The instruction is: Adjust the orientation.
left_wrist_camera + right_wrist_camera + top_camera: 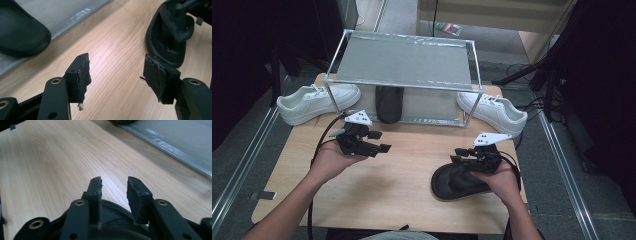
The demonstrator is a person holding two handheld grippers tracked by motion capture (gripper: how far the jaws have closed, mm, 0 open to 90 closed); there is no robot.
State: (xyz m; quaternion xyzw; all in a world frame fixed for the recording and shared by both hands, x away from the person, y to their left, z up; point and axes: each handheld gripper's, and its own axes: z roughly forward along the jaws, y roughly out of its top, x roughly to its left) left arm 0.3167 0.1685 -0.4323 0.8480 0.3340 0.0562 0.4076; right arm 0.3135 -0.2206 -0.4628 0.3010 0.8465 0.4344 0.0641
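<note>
Left of frame, a white sneaker (314,101) sits beside a metal shoe rack (402,82), probably waiting to be shelved. A black slide sandal (389,102) already lies on the rack's lower shelf, top centre. Lower left, the left gripper (379,141) hovers over the wooden table (402,190), jaws wide w/ nothing between them, free to assist. Lower right, the right gripper (457,155) stands over the second black slide (452,182); jaws partway closed around its strap, apparently for a lift to the rack; can't tell if pads press yet. Far right, another white sneaker (494,112).
</note>
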